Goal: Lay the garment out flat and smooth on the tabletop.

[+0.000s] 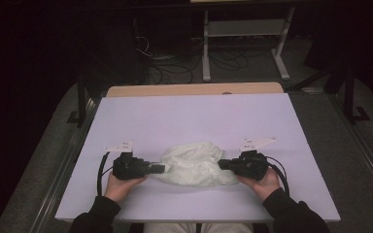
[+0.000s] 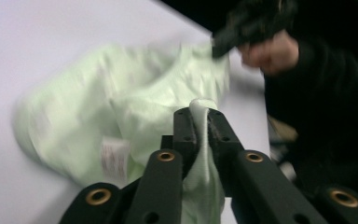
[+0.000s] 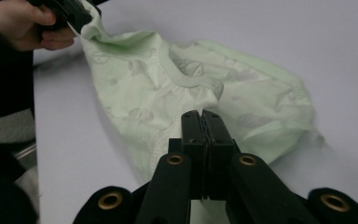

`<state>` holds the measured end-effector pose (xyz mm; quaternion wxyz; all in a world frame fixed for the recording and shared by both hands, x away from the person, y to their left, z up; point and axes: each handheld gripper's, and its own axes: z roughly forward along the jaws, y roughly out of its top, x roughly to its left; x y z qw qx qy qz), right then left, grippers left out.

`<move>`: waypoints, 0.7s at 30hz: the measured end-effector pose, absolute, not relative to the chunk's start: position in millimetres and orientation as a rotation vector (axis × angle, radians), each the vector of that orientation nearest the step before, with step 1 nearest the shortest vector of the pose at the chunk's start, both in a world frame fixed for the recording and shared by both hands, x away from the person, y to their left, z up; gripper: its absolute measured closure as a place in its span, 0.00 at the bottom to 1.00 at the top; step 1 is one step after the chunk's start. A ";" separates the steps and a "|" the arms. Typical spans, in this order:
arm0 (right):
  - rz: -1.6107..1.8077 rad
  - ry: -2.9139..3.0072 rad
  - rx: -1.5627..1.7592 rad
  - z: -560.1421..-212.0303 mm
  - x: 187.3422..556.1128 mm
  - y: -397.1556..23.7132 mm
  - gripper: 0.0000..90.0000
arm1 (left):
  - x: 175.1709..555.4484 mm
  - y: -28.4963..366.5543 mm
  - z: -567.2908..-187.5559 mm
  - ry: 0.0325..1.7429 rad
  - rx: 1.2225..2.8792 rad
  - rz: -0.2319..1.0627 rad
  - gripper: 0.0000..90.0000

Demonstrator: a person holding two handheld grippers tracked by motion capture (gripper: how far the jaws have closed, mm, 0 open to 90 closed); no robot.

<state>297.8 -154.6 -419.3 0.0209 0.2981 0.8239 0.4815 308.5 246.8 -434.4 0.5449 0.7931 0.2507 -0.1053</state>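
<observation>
A pale green garment [image 1: 194, 164] lies crumpled on the white tabletop [image 1: 194, 116], near its front edge. My left gripper [image 1: 162, 168] is at the garment's left end. In the left gripper view, a fold of the green cloth [image 2: 121, 107] is pinched between the jaws of the left gripper [image 2: 200, 112]. My right gripper [image 1: 222, 165] is at the garment's right end. In the right gripper view the right gripper [image 3: 201, 116] has its jaws pressed together on the hem of the garment [image 3: 182, 93]. Each view also shows the other hand's gripper gripping the far end of the cloth.
A wooden strip [image 1: 194, 90] borders the table's far edge. Beyond it, a white metal stand [image 1: 243, 29] and loose cables [image 1: 175, 63] sit on the dark floor. The person's dark sleeves [image 1: 291, 213] come in from the bottom.
</observation>
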 end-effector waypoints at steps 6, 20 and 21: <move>1.480 2.636 0.879 -425.1 289.1 -144.1 0.97 | 300.9 255.8 -439.4 0.596 2.006 -0.282 0.85; 1.451 2.686 0.836 -427.2 285.3 -136.2 0.97 | 308.0 287.8 -416.1 0.829 1.881 -0.163 0.56; 1.450 2.685 0.837 -427.1 285.3 -136.1 0.97 | 309.6 285.3 -412.8 0.842 1.887 -0.155 0.55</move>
